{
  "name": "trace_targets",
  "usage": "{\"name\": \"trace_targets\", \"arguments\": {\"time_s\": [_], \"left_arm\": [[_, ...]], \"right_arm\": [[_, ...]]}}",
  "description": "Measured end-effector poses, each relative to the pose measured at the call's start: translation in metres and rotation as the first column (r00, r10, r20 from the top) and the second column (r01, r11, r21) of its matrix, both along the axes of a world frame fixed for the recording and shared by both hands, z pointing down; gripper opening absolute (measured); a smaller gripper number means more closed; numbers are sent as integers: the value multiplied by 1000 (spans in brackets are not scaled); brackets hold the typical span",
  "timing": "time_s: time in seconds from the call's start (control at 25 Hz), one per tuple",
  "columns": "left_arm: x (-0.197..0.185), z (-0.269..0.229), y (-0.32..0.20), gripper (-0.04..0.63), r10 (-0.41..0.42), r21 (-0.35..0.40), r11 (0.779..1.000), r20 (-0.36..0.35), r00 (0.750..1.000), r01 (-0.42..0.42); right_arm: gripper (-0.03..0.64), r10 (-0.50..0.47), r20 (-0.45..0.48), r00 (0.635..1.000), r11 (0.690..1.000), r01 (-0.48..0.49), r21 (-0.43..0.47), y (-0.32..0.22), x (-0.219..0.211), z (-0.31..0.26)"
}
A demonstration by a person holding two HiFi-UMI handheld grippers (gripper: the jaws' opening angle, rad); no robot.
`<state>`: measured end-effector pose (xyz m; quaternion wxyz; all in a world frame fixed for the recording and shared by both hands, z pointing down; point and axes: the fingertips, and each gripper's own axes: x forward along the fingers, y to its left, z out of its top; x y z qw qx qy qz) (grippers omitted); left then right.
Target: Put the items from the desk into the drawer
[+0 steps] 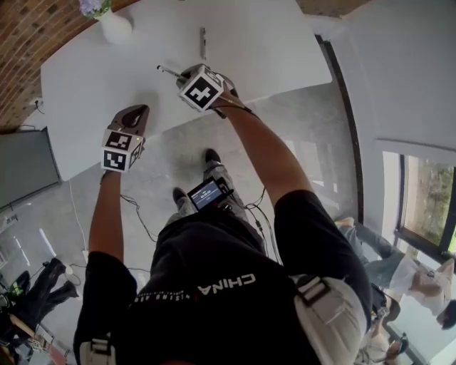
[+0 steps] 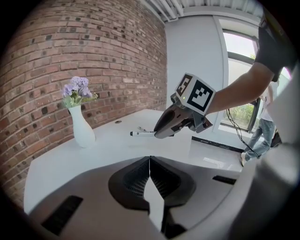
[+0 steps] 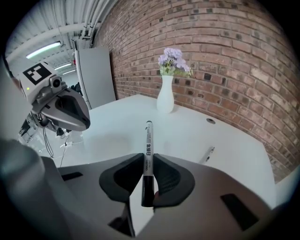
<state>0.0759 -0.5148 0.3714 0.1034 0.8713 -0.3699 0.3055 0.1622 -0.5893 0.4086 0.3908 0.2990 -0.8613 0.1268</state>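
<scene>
White-barrelled marker [image 3: 148, 140] sits pinched by its dark end in the right gripper [image 3: 148, 168]. Light, stiff and slick, it seems safer held mid-barrel. Nearby, the left gripper [image 2: 150, 171] is pressed together, empty.

Marker [image 3: 148, 140]: rear end buried between the right gripper [image 3: 146, 164] jaws. Flowers [image 1: 94, 7]: cut by top edge. Slim object [image 3: 207, 153] on counter [image 3: 117, 126]: too small to identify.

Desk [image 3: 117, 126] smooth, glossy wht; brick wall [image 3: 225, 56] rough; vase [image 3: 165, 101] matt; marker [image 3: 148, 140] plastic.
</scene>
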Motion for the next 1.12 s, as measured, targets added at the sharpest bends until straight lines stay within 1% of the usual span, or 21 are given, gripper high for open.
{"name": "trace_targets", "arguments": {"time_s": [0.16, 0.32, 0.44, 0.6, 0.76, 0.92, 1.12], "left_arm": [[-10, -37, 18, 12, 0, 66, 998, -8, 1000, 1], [-31, -62, 59, 12, -4, 101, 995, -14, 1000, 5], [-51, -74, 89, 12, 5, 120, 993, -16, 1000, -3], [-70, -81, 124, 13, 32, 131, 991, -28, 999, -28], [-74, -84, 152, 12, 49, 136, 990, -38, 998, -43], [-71, -85, 168, 13, 30, 138, 990, -52, 998, -23], [-59, -85, 187, 12, -23, 134, 990, -76, 997, 33]], "right_arm": [[74, 11, 30, 1000, 997, -13, 76, 24, -9, -54], [74, 16, 80, 997, 995, -24, 101, 78, -28, -94], [74, 35, 128, 991, 992, -50, 119, 119, -47, -118], [74, 70, 150, 986, 988, -89, 124, 167, -68, -124], [74, 90, 165, 982, 988, -109, 112, 211, -76, -119], [74, 78, 166, 983, 989, -96, 109, 236, -72, -115], [74, 75, 181, 981, 990, -95, 107, 252, -52, -119]]}}
